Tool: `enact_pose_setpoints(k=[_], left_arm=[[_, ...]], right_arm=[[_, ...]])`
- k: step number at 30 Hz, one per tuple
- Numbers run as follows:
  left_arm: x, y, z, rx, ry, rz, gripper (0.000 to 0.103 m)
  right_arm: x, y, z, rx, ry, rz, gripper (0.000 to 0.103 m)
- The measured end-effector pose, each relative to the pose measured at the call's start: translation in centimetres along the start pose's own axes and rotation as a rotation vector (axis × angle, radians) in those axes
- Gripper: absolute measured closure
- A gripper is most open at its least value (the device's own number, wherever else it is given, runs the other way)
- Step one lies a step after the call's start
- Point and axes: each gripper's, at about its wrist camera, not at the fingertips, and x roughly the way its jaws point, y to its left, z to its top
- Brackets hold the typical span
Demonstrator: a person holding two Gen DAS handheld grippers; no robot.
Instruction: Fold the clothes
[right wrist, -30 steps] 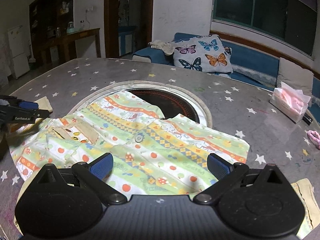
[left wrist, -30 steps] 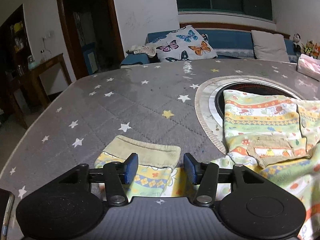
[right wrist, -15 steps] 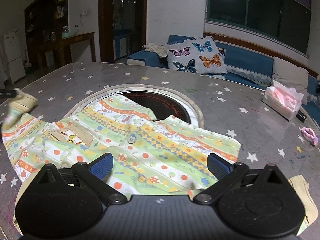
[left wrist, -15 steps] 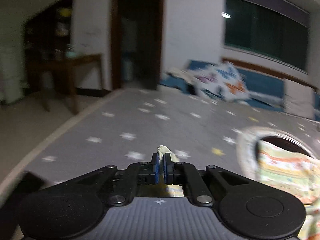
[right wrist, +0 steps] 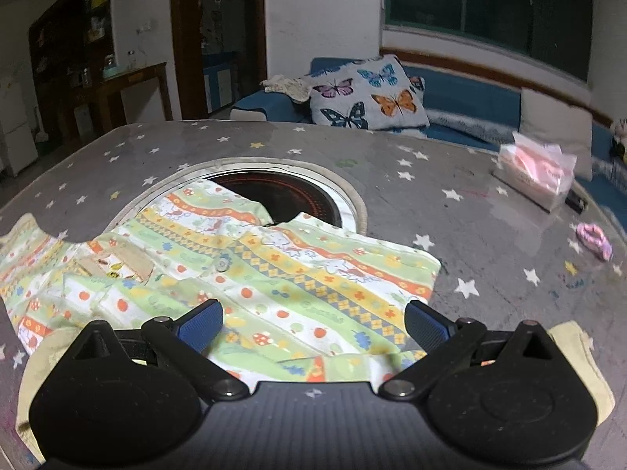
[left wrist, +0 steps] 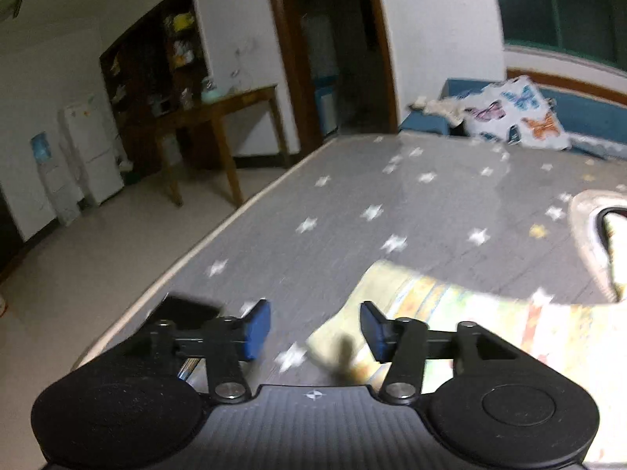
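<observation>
Shirt (right wrist: 250,270), striped in green, yellow and orange with small printed figures, lay spread flat on the grey star-patterned worktop (right wrist: 450,180) in the right wrist view, filling the lower middle of the frame. Its upper edge overlapped the round dark burner (right wrist: 298,192) set into the worktop at centre. One sleeve (right wrist: 23,243) reached to the left edge of the frame. The right gripper (right wrist: 313,319) hovered over the shirt's near hem, its jaws wide apart with nothing pressed between them. A tissue pack (right wrist: 537,172) sat at the right of the frame, with a pink hair tie (right wrist: 593,237) below it. A butterfly cushion (right wrist: 368,94) rested on the blue sofa (right wrist: 470,98) at upper centre.

In the blurred left wrist view, the left gripper (left wrist: 315,327) stood at lower centre, its jaws opening, no cloth pinched between the pads. The sleeve (left wrist: 450,309) with its pale cuff lay on the worktop just beyond the right finger, running toward the right edge of the frame.
</observation>
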Motion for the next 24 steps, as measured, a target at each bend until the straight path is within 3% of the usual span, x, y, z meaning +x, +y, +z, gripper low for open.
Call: enact_pose_setpoints(k=[2,7,11,15,19,21,24], left_arm=[[-0.1,-1.5,1.2,0.022,-0.024,-0.065,0.035],[0.1,-7.1,3.6,0.110,-0.055,-0.267,0.035],[2.0,-12.2,5.5,0.161,-0.010,-0.427,0.036],[4.5,-16.4,7.2,0.175,0.064,-0.533,0.037],[5.6,-19.8,7.9,0.225,0.068,-0.581,0.036],[6.2,-21.3,8.0,0.255,0.078,-0.584,0.036],[7.3,-22.9,8.0,0.291,0.095,-0.581,0.036]], right_arm=[[0.3,-0.9,0.2,0.032,0.011,0.016,0.007],[1.6,-3.2,1.0,0.100,0.034,0.020,0.012],[2.7,-5.4,1.8,0.168,0.048,0.026,0.019],[3.8,-7.3,2.4,0.217,0.067,0.025,0.027],[5.3,-8.5,2.7,0.238,0.105,0.023,0.032],[6.0,-8.9,2.7,0.243,0.125,0.024,0.040],[6.8,-9.0,2.6,0.241,0.142,0.025,0.042]])
